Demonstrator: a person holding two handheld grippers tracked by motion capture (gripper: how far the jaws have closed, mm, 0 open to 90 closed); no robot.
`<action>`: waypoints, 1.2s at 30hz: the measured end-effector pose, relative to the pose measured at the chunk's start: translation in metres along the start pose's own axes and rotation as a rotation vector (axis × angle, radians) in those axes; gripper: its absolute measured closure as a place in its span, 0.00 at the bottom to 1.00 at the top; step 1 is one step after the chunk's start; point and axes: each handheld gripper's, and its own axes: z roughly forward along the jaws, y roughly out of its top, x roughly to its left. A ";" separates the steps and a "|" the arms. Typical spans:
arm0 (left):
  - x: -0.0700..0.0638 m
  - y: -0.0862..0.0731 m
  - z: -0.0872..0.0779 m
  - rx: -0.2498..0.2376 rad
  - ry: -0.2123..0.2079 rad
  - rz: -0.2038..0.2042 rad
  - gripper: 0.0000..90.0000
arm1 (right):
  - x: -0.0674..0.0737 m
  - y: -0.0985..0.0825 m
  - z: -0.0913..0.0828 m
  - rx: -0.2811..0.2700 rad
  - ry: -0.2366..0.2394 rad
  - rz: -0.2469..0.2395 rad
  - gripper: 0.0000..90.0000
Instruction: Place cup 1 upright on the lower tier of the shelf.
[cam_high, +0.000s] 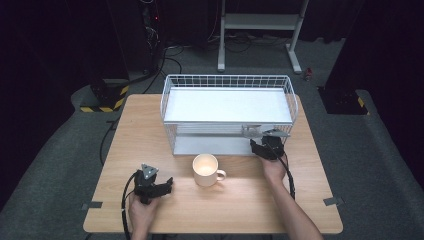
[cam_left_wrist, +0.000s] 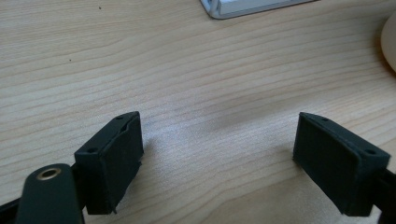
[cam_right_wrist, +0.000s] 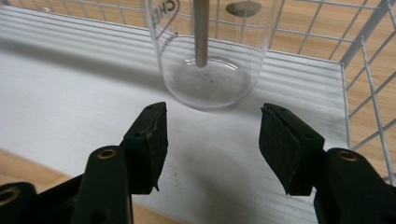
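The high view looks forward and down over the whole surface (cam_high: 150, 125) from above its near edge, while each tool's camera sits close: the left faces bare wood, the right the wire rack's (cam_high: 227, 80) lower shelf, which the high view shares.

Cream mug (cam_high: 205, 169) on wooden table (cam_high: 150, 140), metal stand (cam_high: 260, 22) behind.

Wire rack (cam_high: 227, 80) is sitting at table (cam_high: 150, 125) centre-rear; beaker (cam_right_wrist: 210, 70) is standing on its lower shelf at right; mug (cam_high: 206, 170) is standing just before it.
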 end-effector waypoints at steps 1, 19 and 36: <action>0.000 0.000 0.000 0.000 0.000 0.000 0.18 | 0.000 0.000 -0.001 -0.007 0.009 0.001 0.46; 0.000 0.000 0.000 0.000 0.001 0.002 0.18 | -0.002 -0.003 -0.023 -0.037 0.053 -0.001 0.41; 0.000 0.000 0.000 0.000 0.001 0.002 0.18 | 0.001 -0.004 -0.039 -0.040 0.070 -0.019 0.35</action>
